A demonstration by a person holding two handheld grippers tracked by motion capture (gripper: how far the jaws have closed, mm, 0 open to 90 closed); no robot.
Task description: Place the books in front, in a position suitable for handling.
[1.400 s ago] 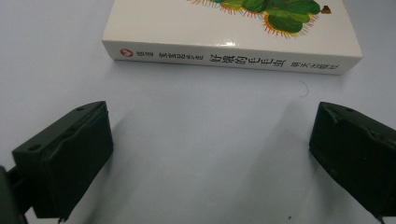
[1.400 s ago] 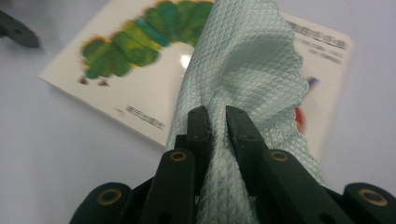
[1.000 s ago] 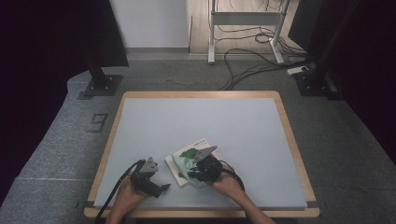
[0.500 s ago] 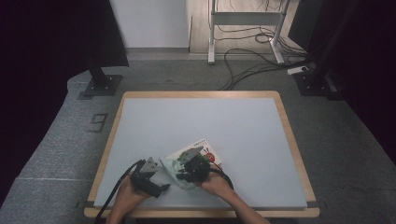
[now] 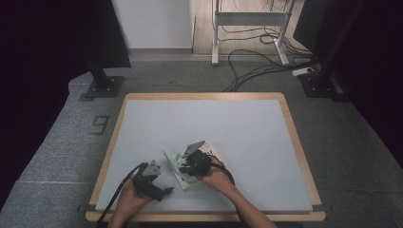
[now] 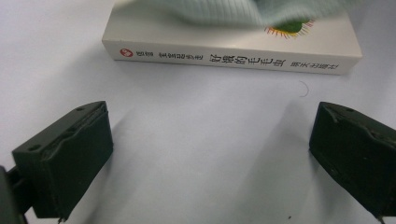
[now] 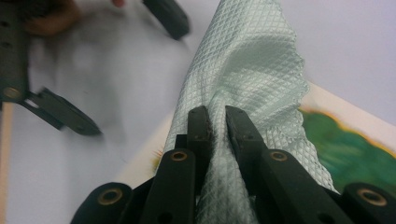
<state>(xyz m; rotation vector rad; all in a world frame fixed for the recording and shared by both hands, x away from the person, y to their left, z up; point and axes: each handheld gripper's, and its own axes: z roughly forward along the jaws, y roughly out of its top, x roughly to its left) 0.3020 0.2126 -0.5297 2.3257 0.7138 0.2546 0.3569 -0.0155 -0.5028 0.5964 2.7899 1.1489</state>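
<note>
While pinched in right gripper (image 7: 217, 122) | cloth (image 7: 247, 70) drapes book (image 6: 233, 44)

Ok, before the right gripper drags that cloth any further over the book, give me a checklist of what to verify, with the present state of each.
1. Right gripper clamped on the cloth: ok, fabric is pinched between its jaws.
2. Cloth lying over the book: ok, it covers part of the cover.
3. Book flat on the table: ok, spine faces the left gripper view and rests level.
4. Left gripper free: ok, jaws wide apart with bare table between them.
5. Left gripper apart from the book: ok, a gap shows in front of the spine.
6. Cloth pressing on the whole cover: cannot tell, the far part is hidden.
</note>
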